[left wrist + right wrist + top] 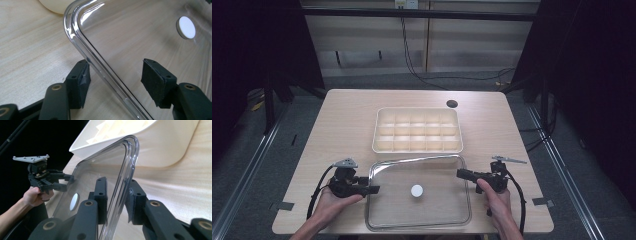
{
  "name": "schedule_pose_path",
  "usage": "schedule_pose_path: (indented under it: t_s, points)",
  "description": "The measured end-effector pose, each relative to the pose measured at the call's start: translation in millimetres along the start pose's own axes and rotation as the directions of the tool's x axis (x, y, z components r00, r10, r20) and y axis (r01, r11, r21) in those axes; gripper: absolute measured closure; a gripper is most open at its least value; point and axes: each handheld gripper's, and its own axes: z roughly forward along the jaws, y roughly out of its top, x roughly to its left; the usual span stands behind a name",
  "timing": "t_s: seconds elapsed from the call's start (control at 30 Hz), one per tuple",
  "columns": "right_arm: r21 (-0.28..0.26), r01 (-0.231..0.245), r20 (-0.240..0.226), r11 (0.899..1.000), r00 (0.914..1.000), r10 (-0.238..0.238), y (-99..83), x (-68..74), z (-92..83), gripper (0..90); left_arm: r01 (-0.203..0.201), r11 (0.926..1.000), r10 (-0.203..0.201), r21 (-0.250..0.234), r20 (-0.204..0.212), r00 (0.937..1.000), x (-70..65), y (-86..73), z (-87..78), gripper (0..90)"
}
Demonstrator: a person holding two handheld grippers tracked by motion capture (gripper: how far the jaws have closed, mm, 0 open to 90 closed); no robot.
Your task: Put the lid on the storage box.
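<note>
Behind the clear lid [432, 212], pinched by the right gripper [117, 200] and straddled by the spread left gripper [117, 80], a cream compartment tray [382, 145] is seen, unlabelled.

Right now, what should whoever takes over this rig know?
Right gripper: jaws shut on the right rim of the clear lid.
Left gripper: jaws open, straddling the lid's left rim without pressing it.
The lid lies on the table, in front of the cream compartment tray; its white knob sits mid-lid.
Done: the right grip.
Left: probably close the left jaws, lift the lid with both, set it on the tray.
</note>
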Motion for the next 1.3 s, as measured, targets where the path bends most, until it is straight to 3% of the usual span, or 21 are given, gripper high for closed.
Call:
schedule_pose_path:
  t_s: [0.13,0.27,0.33,0.63,0.8,0.87,1.07,1.2,1.3]
  points:
    - [0.004,0.000,0.009,1.000,1.0000,0.000,-0.5,0.4,0.3,73.2,0.028,0.9996,-0.028,0.009,0.013,0.9995,1.4,0.7,-1.1,42.7]
    - [0.012,0.005,0.036,1.000,0.9994,-0.006,-1.0,1.1,0.7,71.4,0.029,0.9996,-0.029,0.004,0.013,0.9995,0.0,2.0,-0.9,44.4]
    - [0.027,-0.006,0.091,1.000,0.9959,0.003,-1.5,-0.6,1.5,70.3,0.030,0.9996,-0.030,-0.001,0.009,0.9995,-2.3,5.0,0.8,44.5]
    - [0.029,0.010,0.121,1.000,0.9926,-0.014,-0.4,0.2,0.0,68.2,0.018,0.9991,-0.016,-0.039,0.051,0.9986,-3.9,9.2,-4.6,50.6]
    - [0.020,0.023,0.116,1.000,0.9929,-0.025,0.3,2.2,-0.5,68.3,0.029,0.9981,-0.026,-0.054,0.064,0.9976,-3.8,10.4,-6.7,52.2]
    - [0.008,0.033,0.114,0.999,0.9929,-0.034,0.9,4.4,-0.3,68.3,0.008,0.9985,-0.004,-0.055,0.071,0.9975,-3.4,12.9,-9.4,52.1]
    - [-0.004,0.049,0.105,0.999,0.9933,-0.048,2.0,8.0,0.8,68.2,0.016,0.9976,-0.009,-0.068,0.101,0.9948,-3.8,14.3,-12.7,52.8]
    - [-0.016,0.057,0.104,0.998,0.9931,-0.055,2.6,10.7,0.6,67.9,-0.012,0.9968,0.018,-0.079,0.076,0.9970,-7.3,16.6,-16.7,53.3]
    - [-0.042,0.069,0.118,0.997,0.9910,-0.063,3.7,15.0,0.3,67.8,-0.016,0.9967,0.022,-0.080,0.079,0.9966,-6.8,17.3,-18.1,53.6]
